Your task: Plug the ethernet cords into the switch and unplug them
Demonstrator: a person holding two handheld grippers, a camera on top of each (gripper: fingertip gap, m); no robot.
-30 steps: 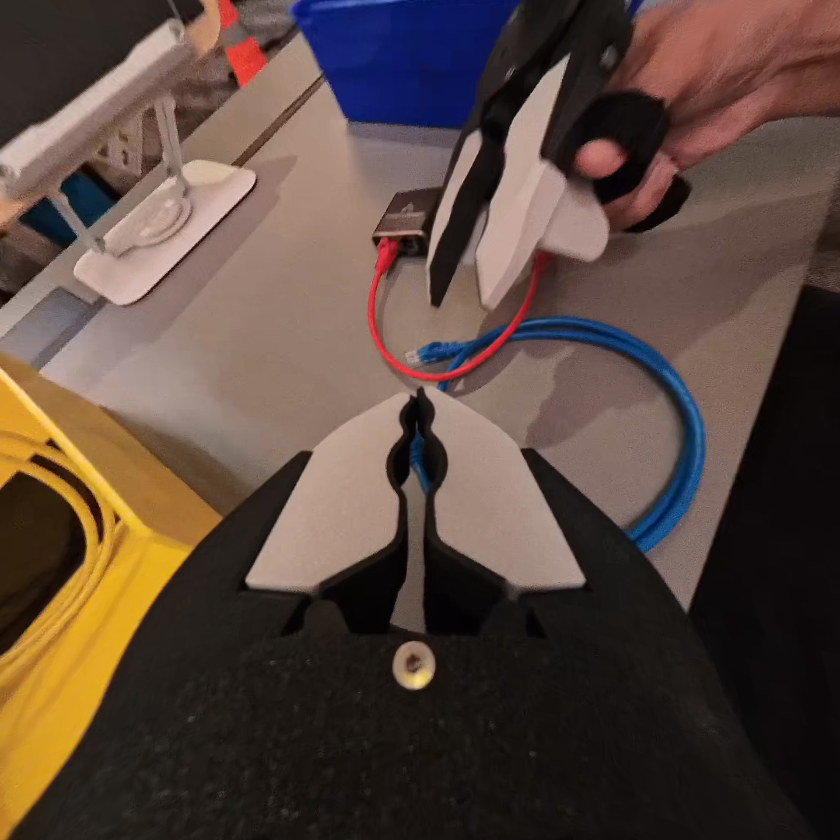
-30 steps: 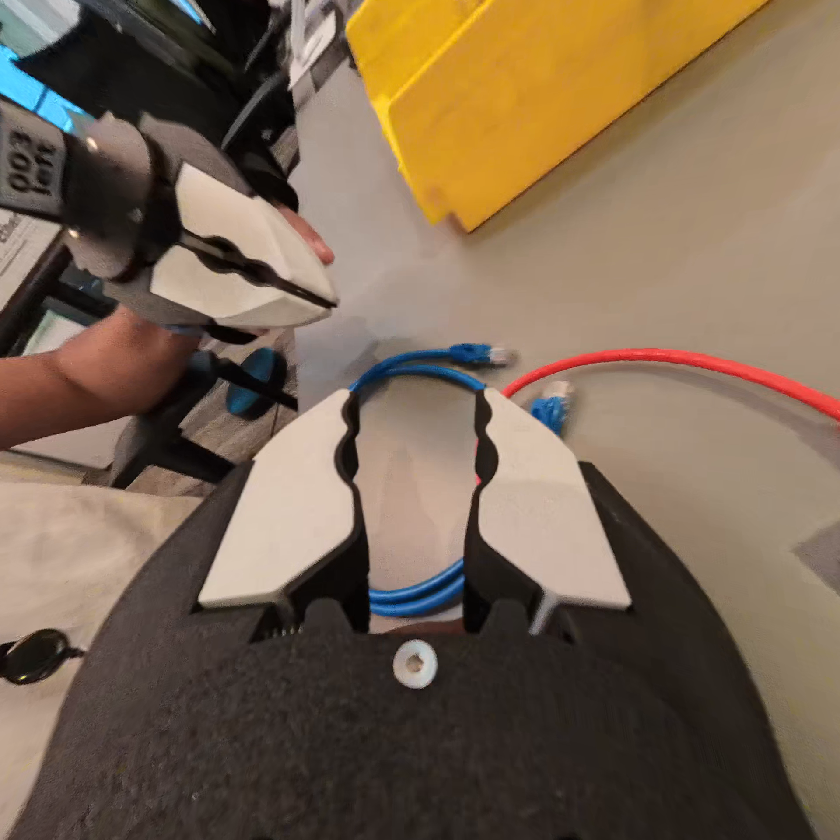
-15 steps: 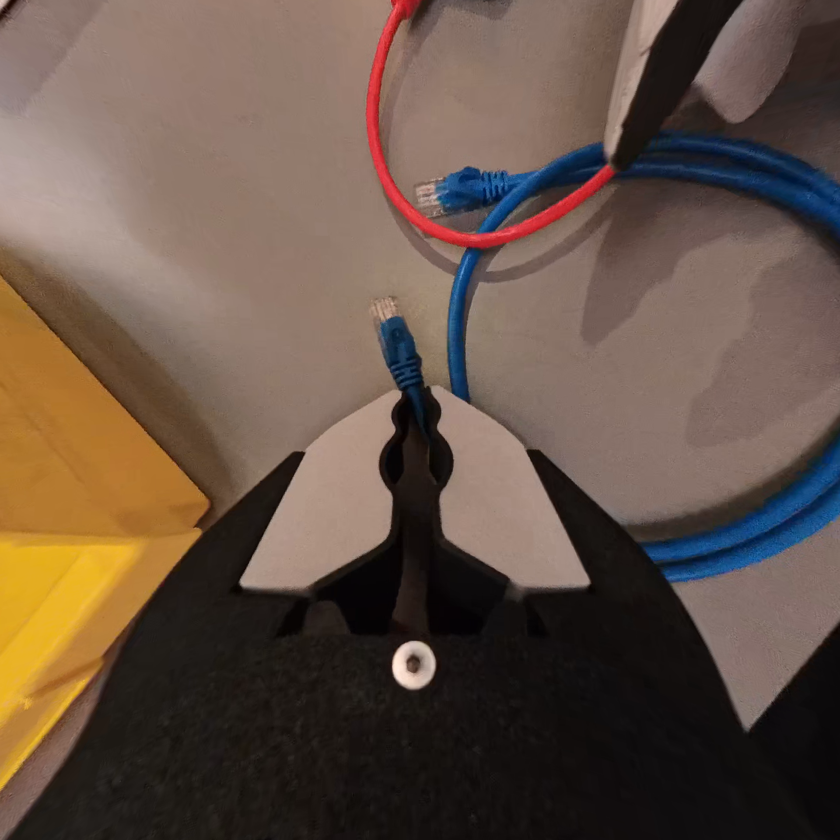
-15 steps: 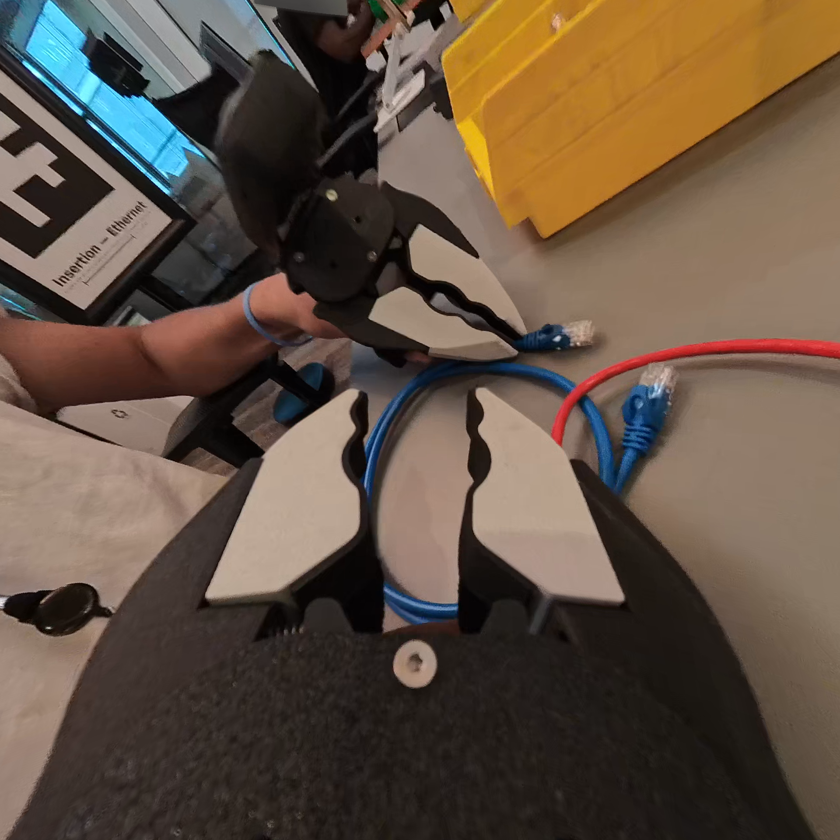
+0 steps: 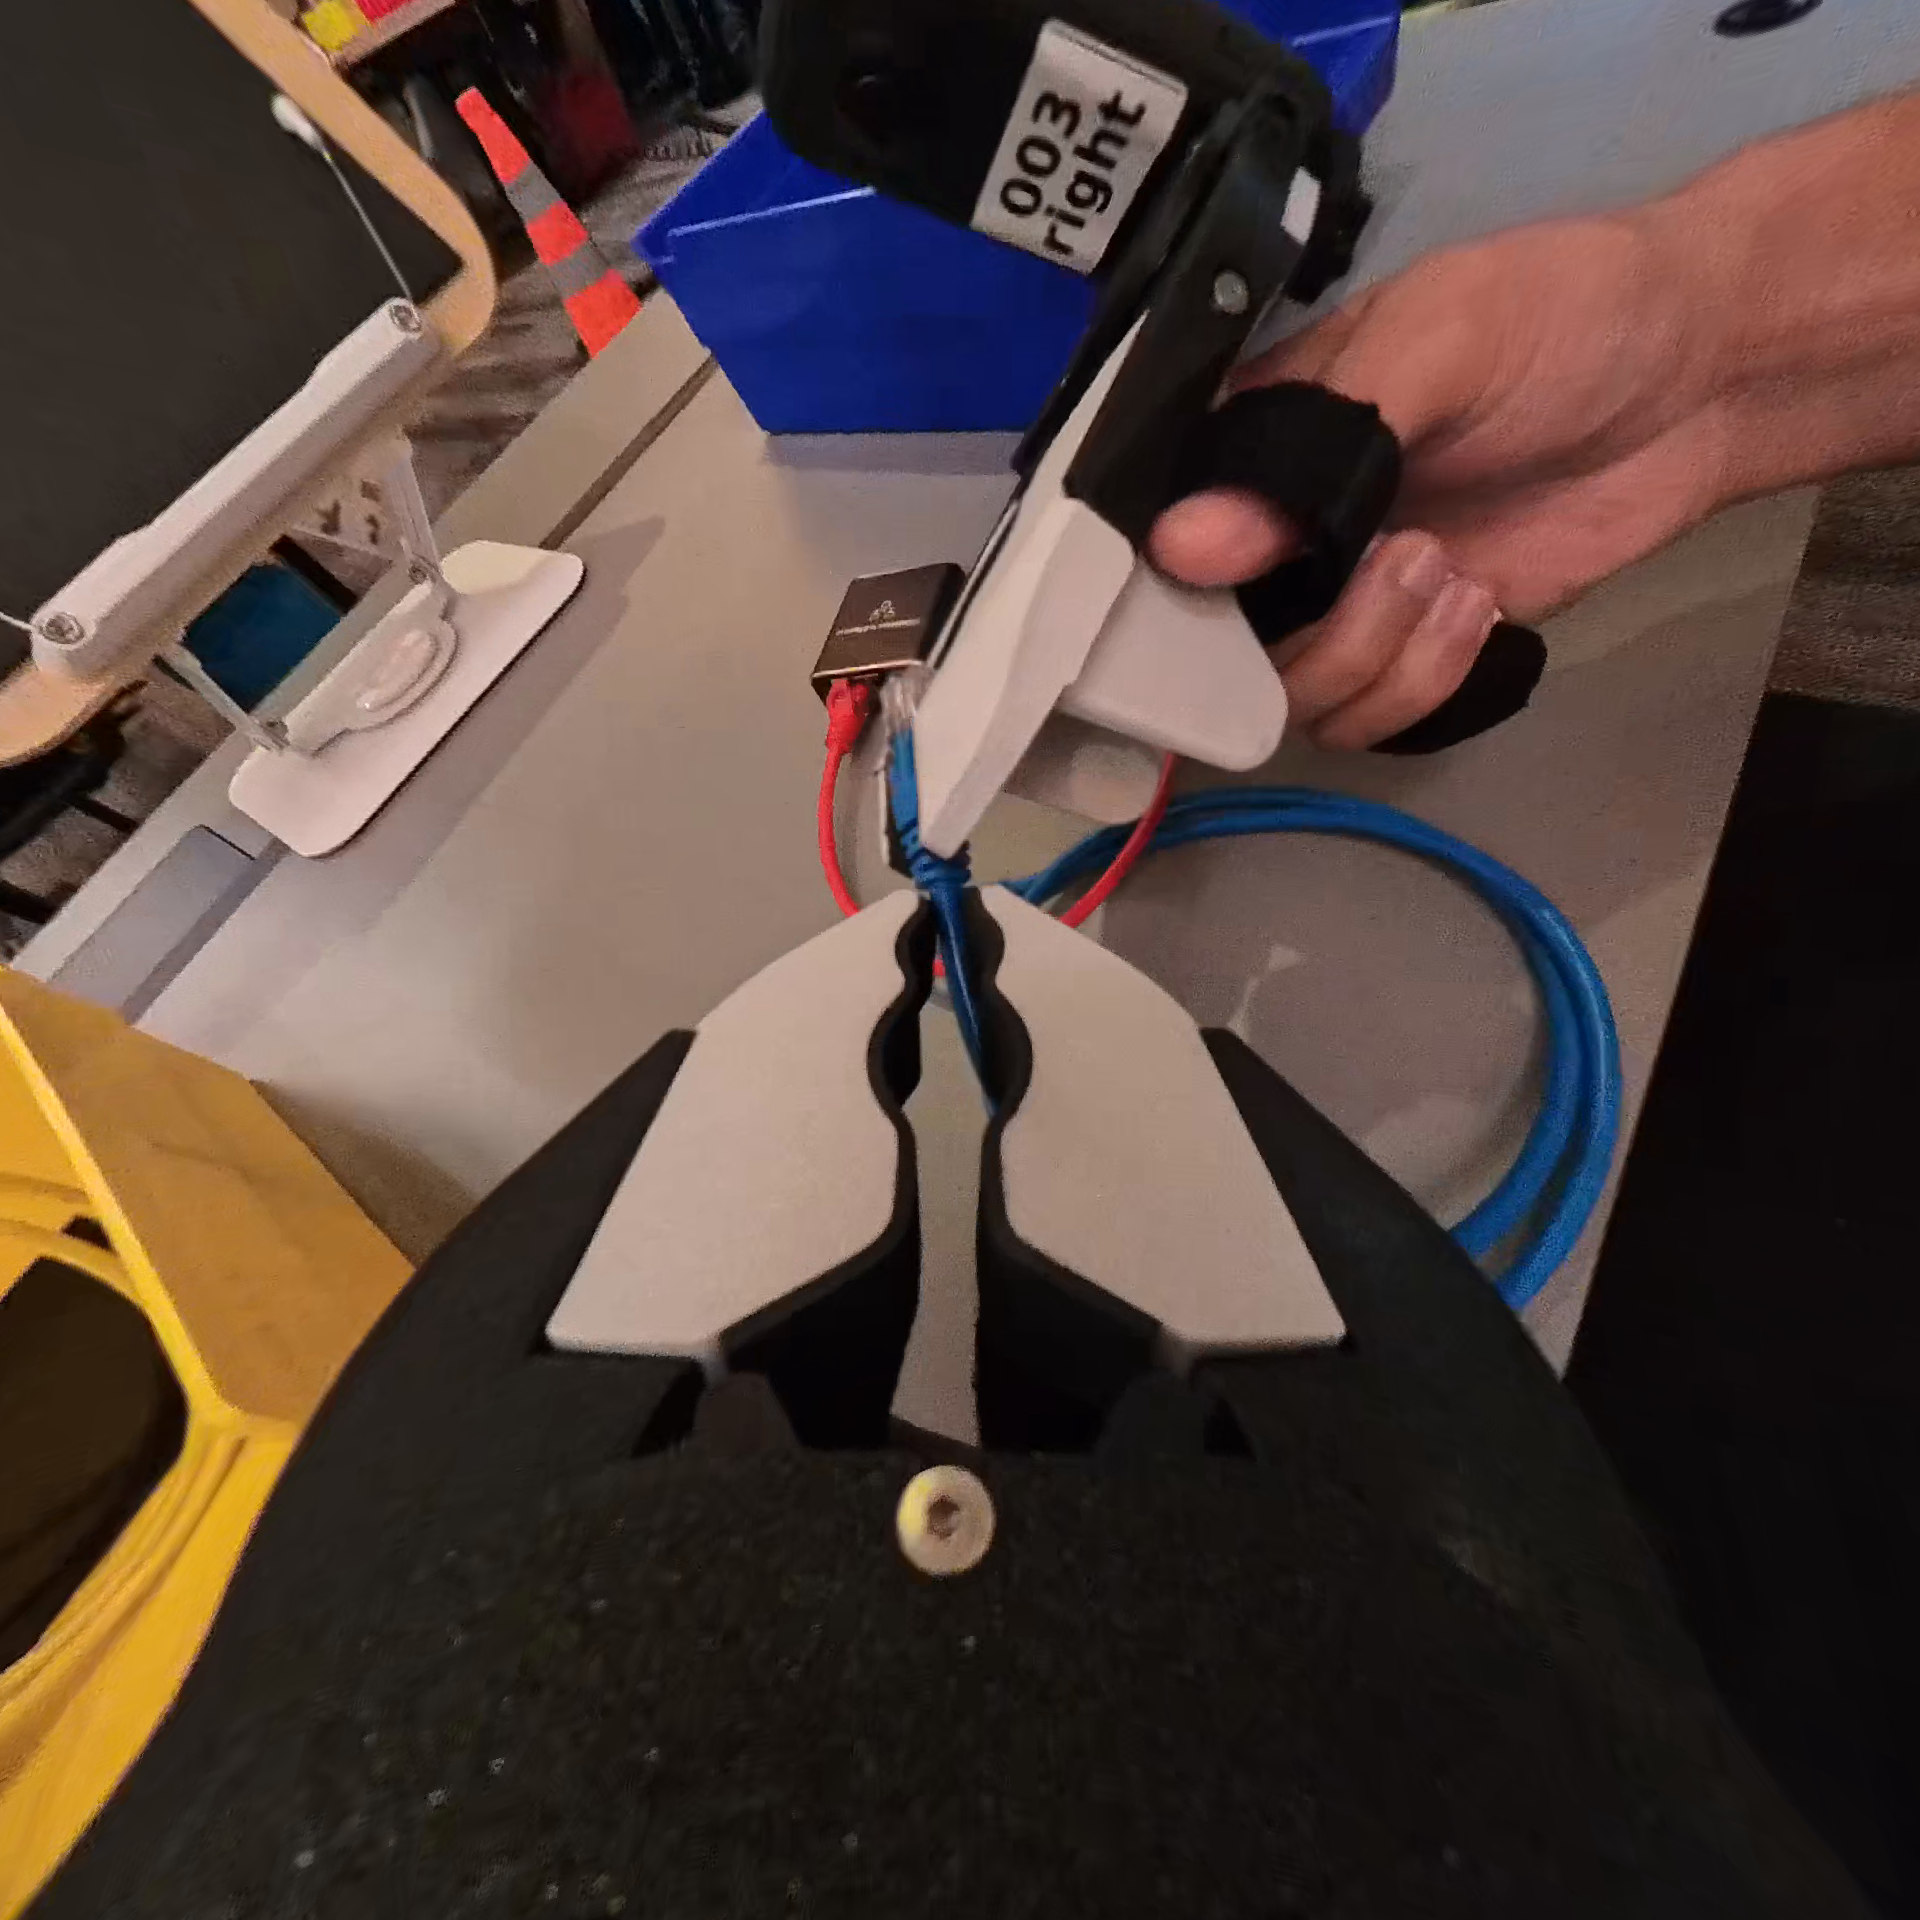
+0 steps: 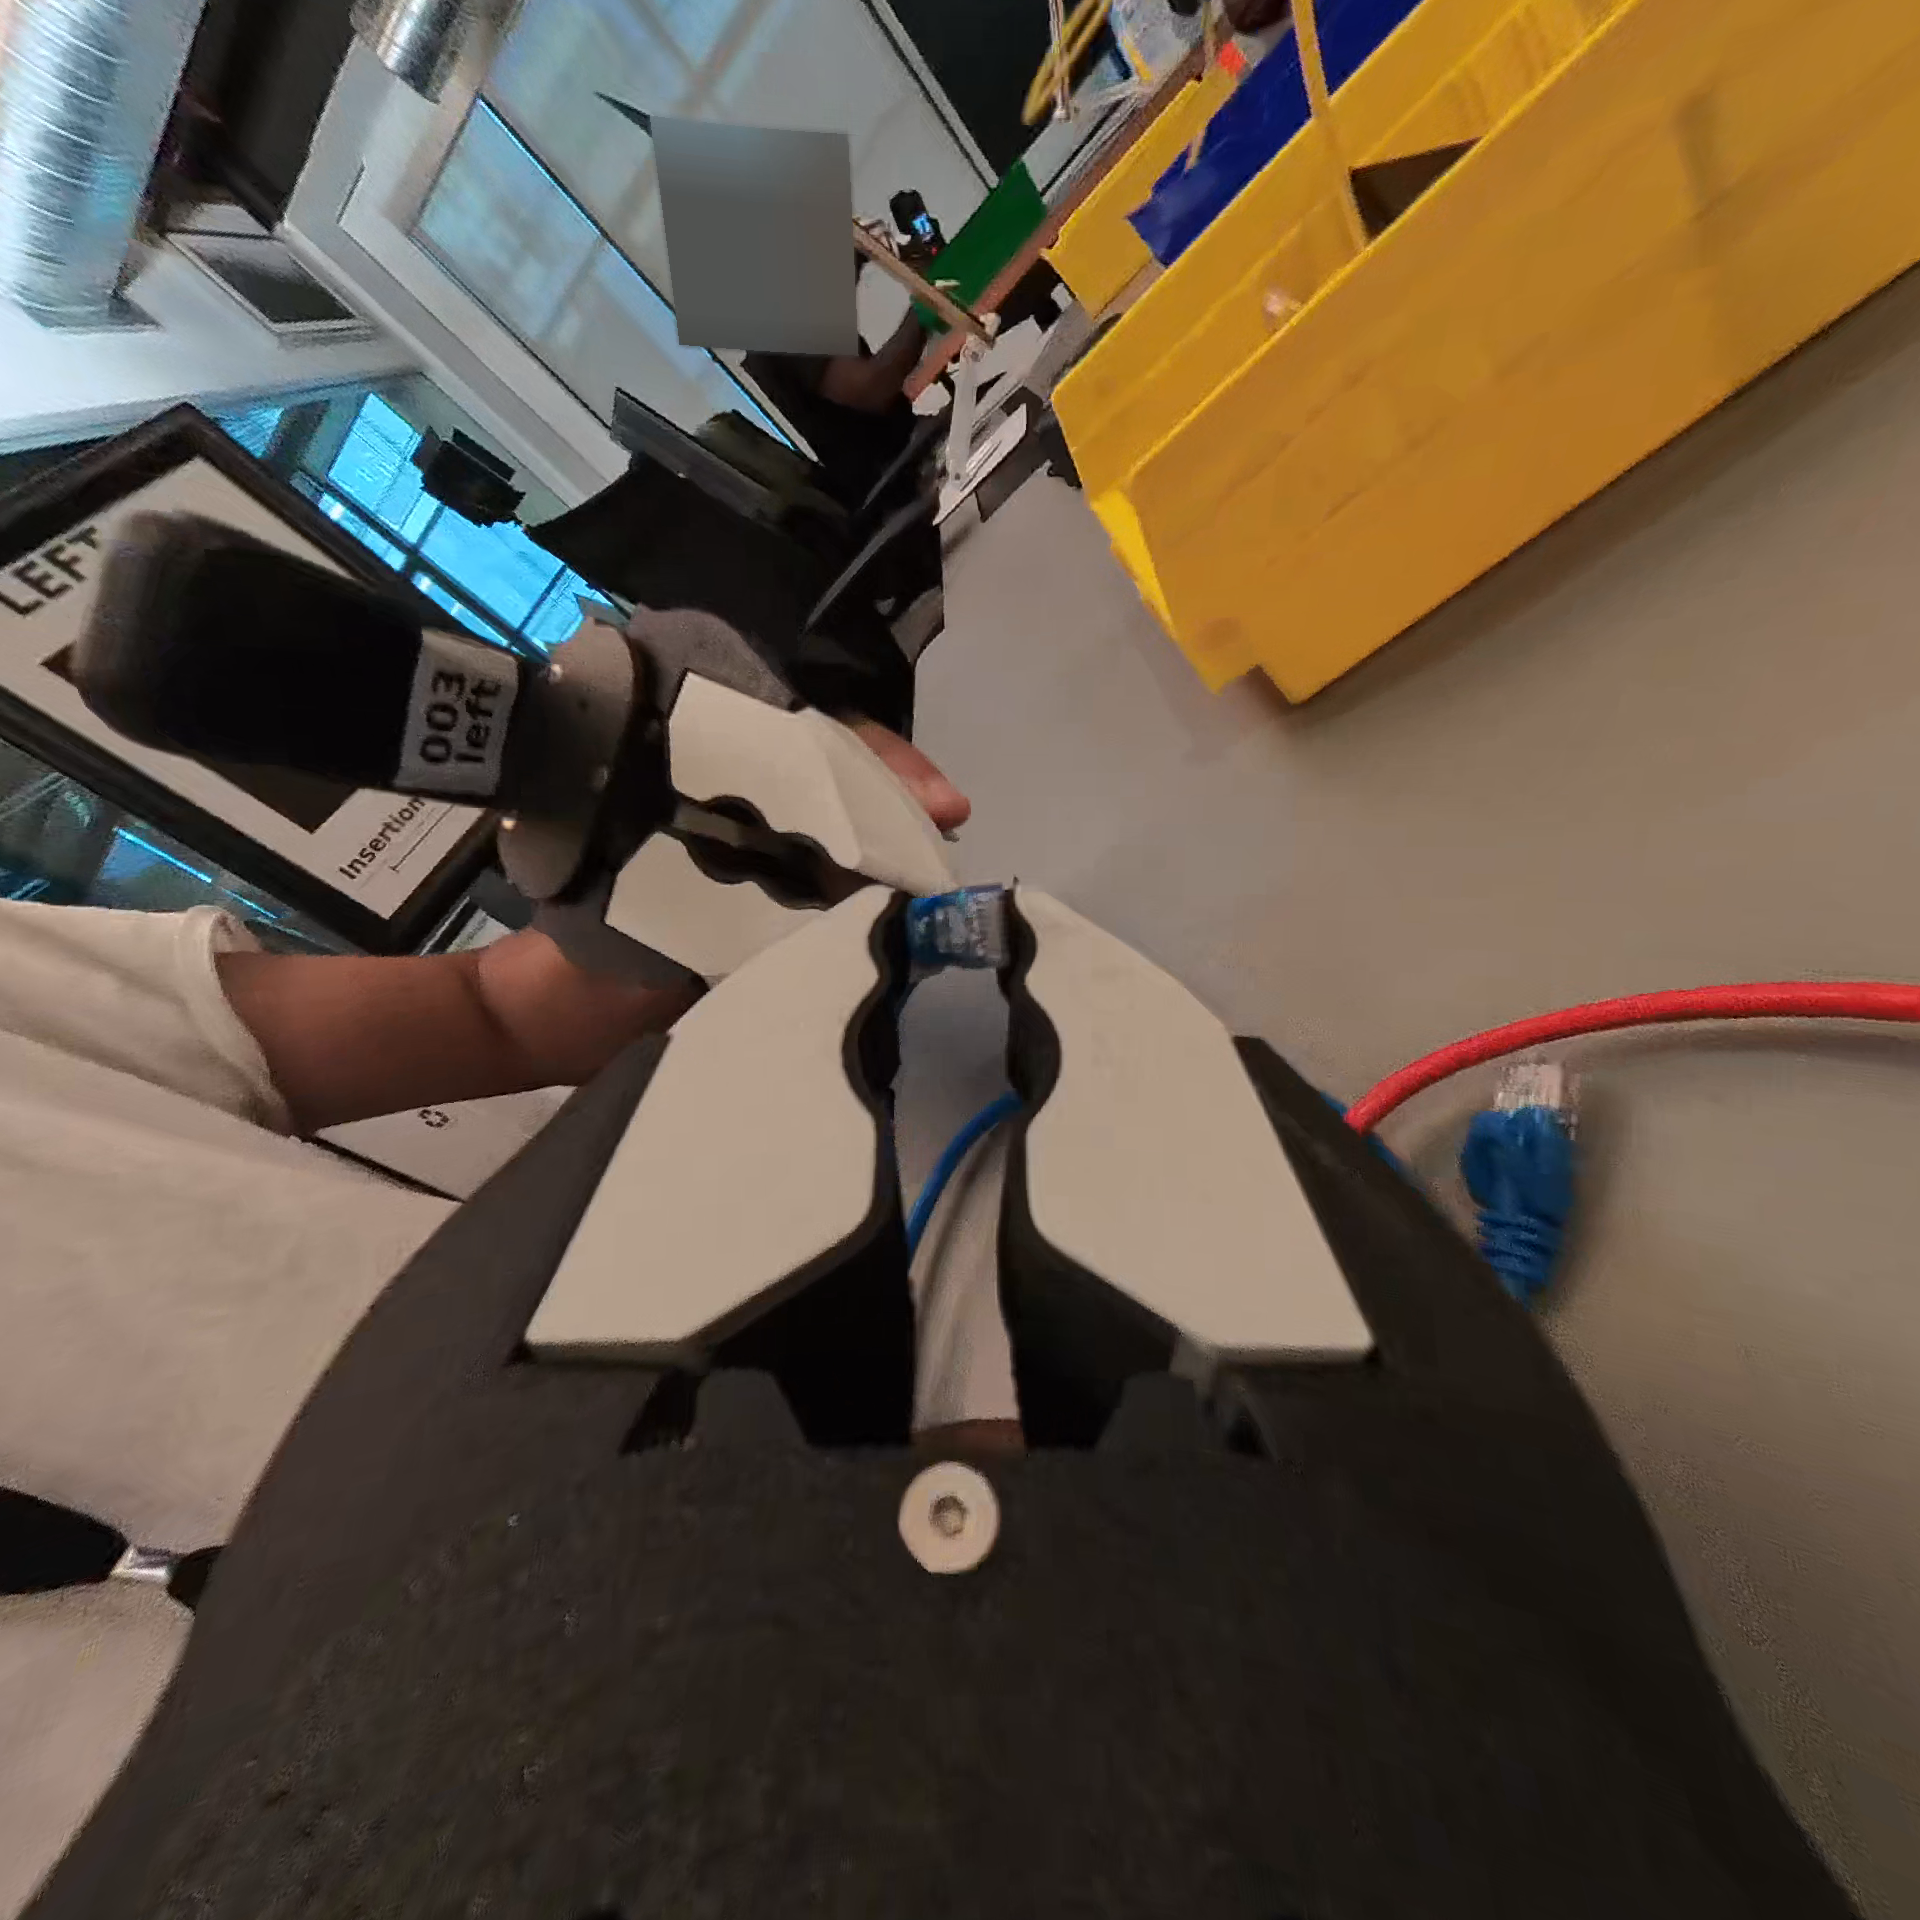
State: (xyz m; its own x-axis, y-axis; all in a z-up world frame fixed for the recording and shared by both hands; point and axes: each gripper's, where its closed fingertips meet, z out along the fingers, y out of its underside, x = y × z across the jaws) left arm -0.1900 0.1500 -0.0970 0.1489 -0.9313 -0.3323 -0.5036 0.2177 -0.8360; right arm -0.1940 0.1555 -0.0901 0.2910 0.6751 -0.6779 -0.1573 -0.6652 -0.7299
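Observation:
My left gripper (image 5: 951, 920) is shut on the blue ethernet cord (image 5: 1538, 1039) just behind its plug (image 5: 902, 743), which it holds in the air pointing at the small dark switch (image 5: 883, 629). My right gripper (image 6: 956, 914) is shut across that blue plug (image 6: 956, 927); in the left wrist view it comes down from above (image 5: 940, 826). My left gripper also shows in the right wrist view (image 6: 906, 883), tip to tip with the right. A red cord (image 5: 844, 727) is plugged into the switch. The blue cord's other plug (image 6: 1517, 1153) lies on the table.
A blue bin (image 5: 862, 301) stands behind the switch. A yellow bin (image 5: 114, 1195) is at the near left and also shows in the right wrist view (image 6: 1455, 436). A white stand (image 5: 405, 665) sits at the left. The red cord (image 6: 1662, 1013) loops over the grey table (image 5: 582, 883). Less than 4 cm separates the two grippers' tips.
My left gripper has lifted the blue plug off the table and turned it toward the switch. My right gripper, open before, has closed on that plug.

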